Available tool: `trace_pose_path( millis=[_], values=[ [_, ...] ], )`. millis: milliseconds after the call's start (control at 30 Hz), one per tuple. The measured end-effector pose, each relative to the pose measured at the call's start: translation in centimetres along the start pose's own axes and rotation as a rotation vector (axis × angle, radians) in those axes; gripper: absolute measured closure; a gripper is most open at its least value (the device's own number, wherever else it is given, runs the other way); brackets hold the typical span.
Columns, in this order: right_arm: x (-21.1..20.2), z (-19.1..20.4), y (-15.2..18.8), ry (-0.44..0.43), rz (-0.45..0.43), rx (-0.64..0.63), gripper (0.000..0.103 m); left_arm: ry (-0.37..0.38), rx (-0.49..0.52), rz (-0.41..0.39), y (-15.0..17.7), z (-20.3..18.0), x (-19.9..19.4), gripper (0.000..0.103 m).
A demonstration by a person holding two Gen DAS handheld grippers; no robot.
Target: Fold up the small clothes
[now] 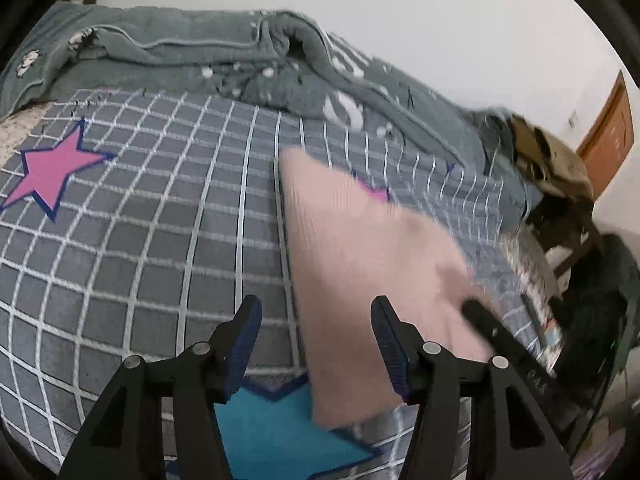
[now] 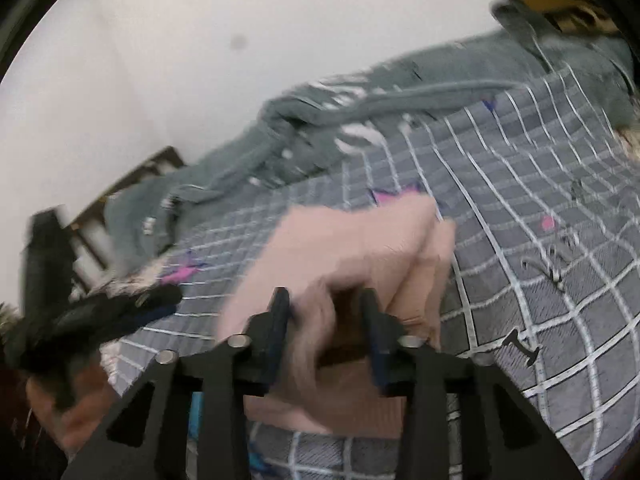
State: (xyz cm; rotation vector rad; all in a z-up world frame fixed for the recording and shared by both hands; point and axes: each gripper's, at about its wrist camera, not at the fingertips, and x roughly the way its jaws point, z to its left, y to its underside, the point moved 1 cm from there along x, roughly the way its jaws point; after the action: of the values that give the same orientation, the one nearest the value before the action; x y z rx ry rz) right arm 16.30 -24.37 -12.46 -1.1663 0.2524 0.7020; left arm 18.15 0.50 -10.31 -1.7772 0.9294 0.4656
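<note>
A pale pink knit garment (image 1: pixel 360 248) lies folded on the grey checked bedsheet (image 1: pixel 160 220), to the right of centre in the left wrist view. My left gripper (image 1: pixel 316 312) is open and empty, hovering just above the sheet at the garment's left edge. My right gripper (image 2: pixel 326 300) has its jaws partly apart with a bunched fold of the pink garment (image 2: pixel 352 248) between them; the frame is blurred. The right gripper's black finger (image 1: pixel 492 328) shows at the garment's right side in the left wrist view. The left gripper (image 2: pixel 120 308) appears at the left in the right wrist view.
A rumpled grey-green blanket (image 1: pixel 240 52) lies along the back of the bed by the white wall. The sheet bears a pink star (image 1: pixel 52 168) and a blue star (image 1: pixel 276 432). A wooden chair with clothes (image 1: pixel 560 184) stands past the bed's right edge.
</note>
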Motion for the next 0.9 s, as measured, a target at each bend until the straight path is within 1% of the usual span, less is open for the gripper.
trace_pose_path(
  millis=[33, 67, 100, 133, 167, 200, 233, 267, 300, 367, 433, 533, 600, 633, 733, 767, 800, 900],
  values=[
    [-0.2, 0.1, 0.1, 0.003, -0.007, -0.03, 0.098, -0.004, 0.0, 0.003, 0.3, 0.2, 0.3, 0.048],
    [-1.5, -0.2, 0.3, -0.003, -0.064, -0.037, 0.098, 0.001, -0.003, 0.004, 0.5, 0.3, 0.5, 0.048],
    [-3.1, -0.9, 0.5, -0.036, -0.121, -0.027, 0.099, 0.015, -0.006, 0.004, 0.7, 0.5, 0.6, 0.048],
    [-4.6, -1.9, 1.0, -0.088, -0.172, 0.001, 0.099, 0.042, -0.011, -0.001, 0.8, 0.7, 0.7, 0.048],
    [-5.2, -2.8, 1.4, -0.102, -0.193, 0.033, 0.099, 0.056, -0.013, -0.004, 1.0, 0.6, 0.6, 0.048],
    [-4.8, -3.8, 2.1, -0.073, -0.177, 0.069, 0.099, 0.069, -0.015, -0.004, 0.9, 0.6, 0.8, 0.048],
    [-3.6, -4.7, 2.8, -0.025, -0.123, 0.088, 0.099, 0.081, -0.016, 0.0, 0.9, 0.5, 1.0, 0.048],
    [-1.9, -5.5, 3.6, 0.024, -0.045, 0.097, 0.098, 0.092, -0.017, 0.005, 0.9, 0.4, 1.2, 0.048],
    [-0.9, -6.2, 4.3, 0.035, -0.004, 0.112, 0.098, 0.1, -0.018, 0.013, 0.9, 0.2, 1.4, 0.048],
    [-1.8, -6.3, 4.2, 0.019, -0.025, 0.112, 0.096, 0.124, -0.013, 0.017, 0.9, -0.3, 1.6, 0.048],
    [-3.0, -5.4, 3.2, 0.038, -0.052, 0.078, 0.091, 0.134, -0.009, 0.012, 0.9, -0.7, 1.7, 0.048],
    [-3.9, -3.6, 1.7, 0.034, -0.095, 0.015, 0.089, 0.155, -0.015, 0.026, 0.8, -1.6, 2.5, 0.048],
    [-3.7, -2.4, 1.1, 0.058, -0.123, -0.034, 0.088, 0.129, -0.002, 0.033, 0.6, -2.4, 3.2, 0.047],
    [-3.4, -1.9, 0.8, 0.071, -0.128, -0.047, 0.086, 0.095, 0.008, 0.034, 0.7, -2.7, 3.6, 0.046],
    [-2.1, -2.1, 1.2, 0.129, -0.102, -0.076, 0.085, 0.037, 0.03, 0.028, 1.4, -2.7, 4.2, 0.039],
    [-1.5, -2.5, 1.8, 0.158, -0.082, -0.094, 0.084, 0.034, 0.038, 0.026, 1.7, -2.5, 4.3, 0.037],
    [-1.0, -2.9, 2.4, 0.169, -0.064, -0.106, 0.084, 0.043, 0.045, 0.03, 2.0, -2.4, 4.4, 0.036],
    [-1.1, -3.9, 3.6, 0.16, -0.046, -0.111, 0.084, 0.057, 0.075, 0.036, 2.6, -2.2, 4.4, 0.035]
  ],
)
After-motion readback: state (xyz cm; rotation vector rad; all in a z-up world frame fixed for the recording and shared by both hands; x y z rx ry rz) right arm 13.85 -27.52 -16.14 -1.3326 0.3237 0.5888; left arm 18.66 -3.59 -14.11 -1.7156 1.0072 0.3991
